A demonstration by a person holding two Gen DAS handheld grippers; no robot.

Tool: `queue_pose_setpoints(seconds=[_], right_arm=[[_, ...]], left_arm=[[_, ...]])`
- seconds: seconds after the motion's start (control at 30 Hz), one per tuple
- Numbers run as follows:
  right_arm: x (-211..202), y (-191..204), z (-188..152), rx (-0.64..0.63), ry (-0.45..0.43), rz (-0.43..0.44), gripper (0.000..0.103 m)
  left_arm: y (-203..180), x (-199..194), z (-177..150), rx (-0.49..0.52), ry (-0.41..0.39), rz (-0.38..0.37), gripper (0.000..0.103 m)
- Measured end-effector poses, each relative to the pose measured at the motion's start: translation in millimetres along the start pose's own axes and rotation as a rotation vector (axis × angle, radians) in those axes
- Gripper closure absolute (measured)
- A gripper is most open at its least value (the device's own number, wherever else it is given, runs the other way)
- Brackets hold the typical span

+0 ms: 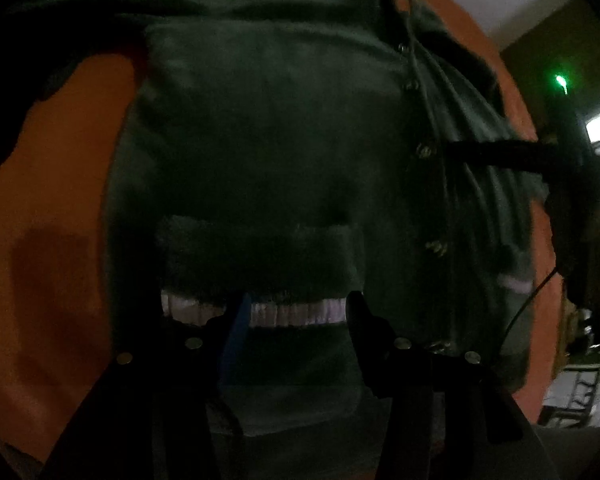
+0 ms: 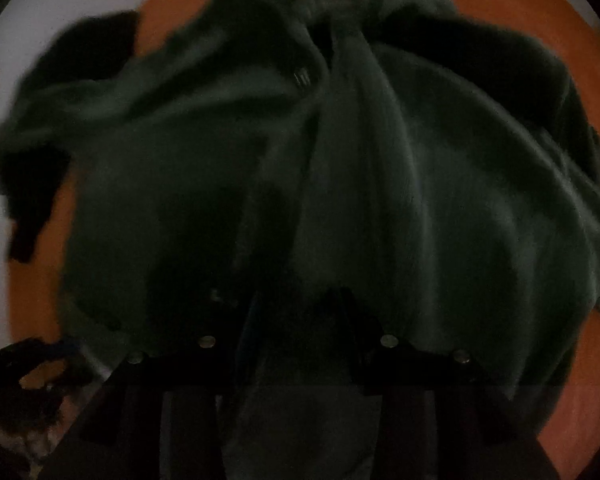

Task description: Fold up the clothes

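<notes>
A dark green fleece jacket [image 1: 268, 132] with snap buttons lies on the round orange table [image 1: 52, 216]. A folded sleeve with a white striped cuff [image 1: 296, 314] lies across its lower part. My left gripper [image 1: 296, 320] is open, its fingers standing on either side of the cuff. In the right wrist view the jacket [image 2: 400, 200] hangs bunched and wrinkled. My right gripper [image 2: 296, 320] sits at the jacket's lower hem; it is too dark to tell whether it holds the cloth. The right gripper also shows in the left wrist view [image 1: 500, 154], against the jacket's right edge.
The orange table's edge [image 2: 580, 60] curves around the jacket. A dark object [image 2: 32, 364] lies at the table's left edge over a pale floor. A green light [image 1: 560, 80] glows in the dim room beyond.
</notes>
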State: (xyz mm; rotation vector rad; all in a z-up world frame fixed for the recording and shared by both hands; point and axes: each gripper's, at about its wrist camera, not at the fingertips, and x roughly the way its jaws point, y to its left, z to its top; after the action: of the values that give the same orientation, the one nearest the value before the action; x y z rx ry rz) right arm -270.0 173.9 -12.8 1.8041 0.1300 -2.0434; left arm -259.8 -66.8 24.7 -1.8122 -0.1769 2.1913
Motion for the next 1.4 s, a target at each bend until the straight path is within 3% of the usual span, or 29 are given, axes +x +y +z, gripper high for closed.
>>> queue_pose_setpoints(seconds=[0.07,0.1,0.13,0.3,0.43,0.53,0.6,0.77,0.83,0.97,1.03,1.23,1.4], right_arm=[[13.9,3.1,-3.9,0.008,0.016,-0.035,0.071],[13.2,3.6,-2.9,0.014,-0.001,-0.033,0.089],[11.2,4.0,-1.5,0.019,-0.021,-0.028,0.096],[-16.9,2.6,-7.1,0.106,-0.084,0.051,0.097],[-9.2,32.3,-8.0,0.053,-0.078,0.105,0.094],[20.1,41.6,-4.1,0.037,-0.045,0.070,0.078],[23.5,38.9,-4.7,0.058,-0.034,0.078,0.078],[-7.9,51.5,-11.7,-0.013,-0.106,0.052,0.078],[-3.9,58.7,-15.6,-0.022,-0.067,0.080,0.078],[4.7,56.8,-26.7,0.084,0.019,0.112,0.078],[-5.9,55.6,-36.8,0.125,0.017,0.156,0.078],[-42.5,33.1,-94.7,0.163,0.081,0.183,0.078],[-35.7,41.6,-151.7,0.023,0.133,0.175,0.078]], left_arm=[[-6.9,-0.2,-4.8,0.039,-0.004,0.020,0.052],[-9.4,-0.3,-6.9,0.053,-0.005,0.028,0.052],[-9.8,-0.4,-8.5,0.055,-0.003,0.029,0.052],[3.6,-0.1,-15.5,-0.006,0.027,-0.010,0.052],[14.4,-2.5,-22.2,-0.037,0.040,-0.022,0.052],[14.8,-2.3,-25.9,-0.033,0.046,-0.012,0.052],[13.1,-3.6,-27.0,-0.029,0.048,-0.009,0.052],[13.8,-7.4,-33.6,-0.026,0.041,-0.024,0.052],[13.7,-6.5,-33.6,-0.031,0.048,-0.022,0.052],[11.1,-4.3,-33.5,-0.042,0.058,-0.022,0.052],[7.6,-7.1,-37.6,-0.037,0.056,-0.037,0.052],[3.9,-3.8,-41.2,-0.021,0.072,-0.050,0.052],[9.2,-6.5,-46.9,-0.036,0.086,-0.056,0.052]])
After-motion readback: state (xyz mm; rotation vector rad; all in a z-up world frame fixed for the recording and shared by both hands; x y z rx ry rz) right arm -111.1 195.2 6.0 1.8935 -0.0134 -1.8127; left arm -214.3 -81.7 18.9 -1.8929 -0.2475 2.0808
